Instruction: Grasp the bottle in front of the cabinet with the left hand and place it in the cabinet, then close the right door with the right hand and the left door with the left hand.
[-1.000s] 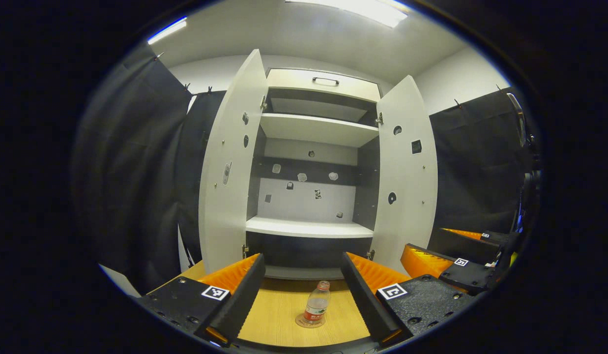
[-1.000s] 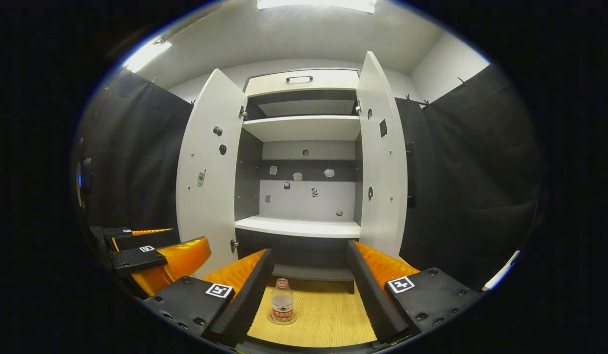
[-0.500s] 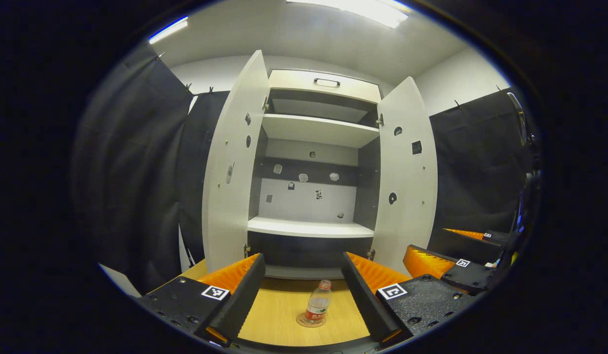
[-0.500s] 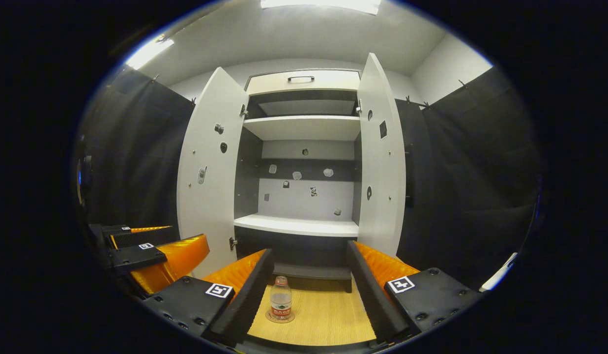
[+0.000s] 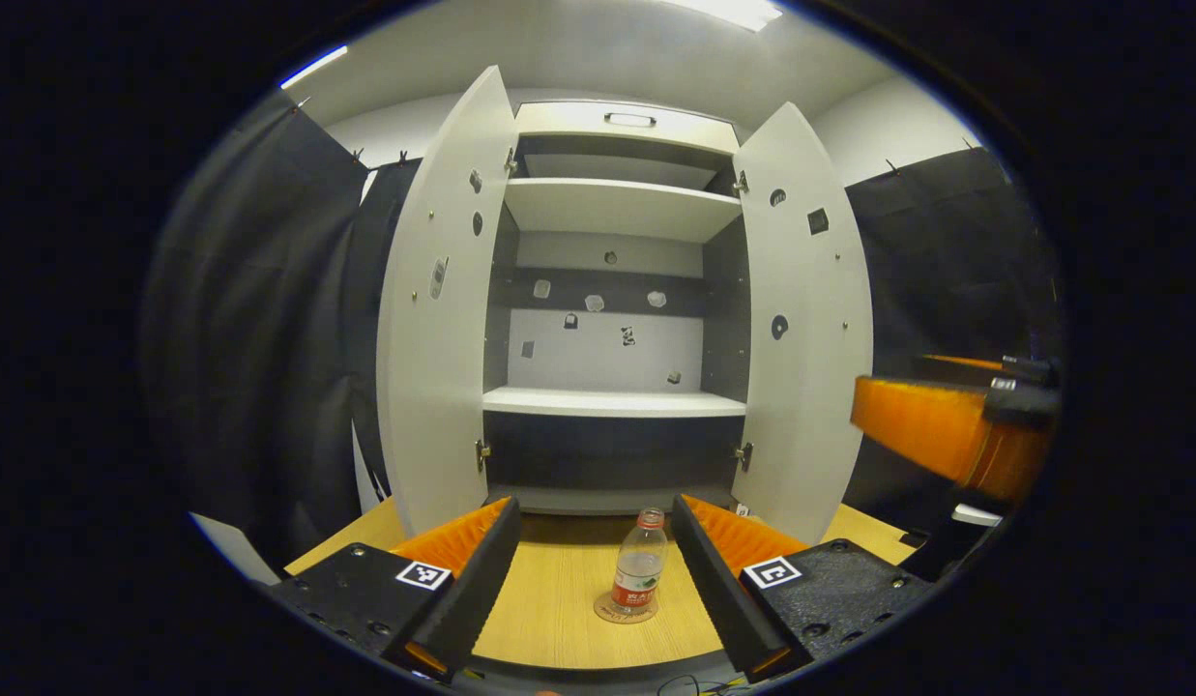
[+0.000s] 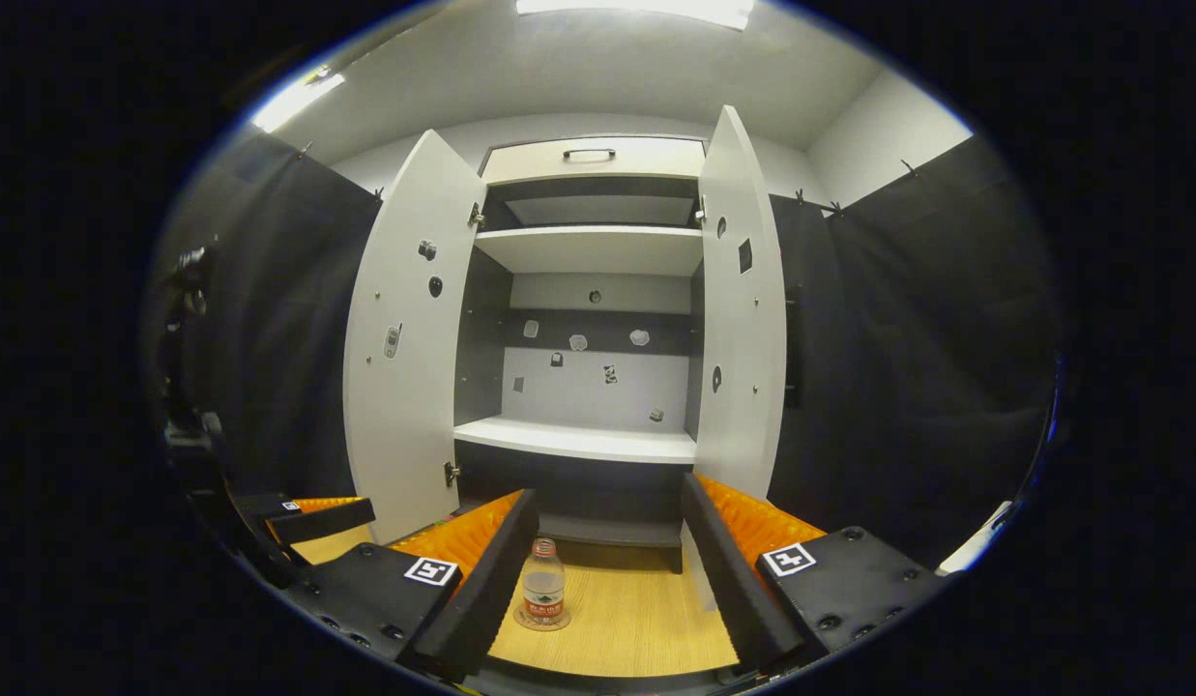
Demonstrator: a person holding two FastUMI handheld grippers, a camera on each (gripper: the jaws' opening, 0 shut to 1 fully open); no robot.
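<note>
With your left hand-held gripper (image 5: 590, 580) spread wide and the bottle (image 5: 638, 574) standing on the desk (image 5: 549, 599) before the cabinet (image 5: 612, 401), take its mid-body gently (thin clear plastic, likely light, slippery and tippy).

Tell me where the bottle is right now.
In the left gripper view, the bottle stands upright on the wooden tabletop before the open cabinet, between the left gripper's open fingers, nearer the right one.
</note>
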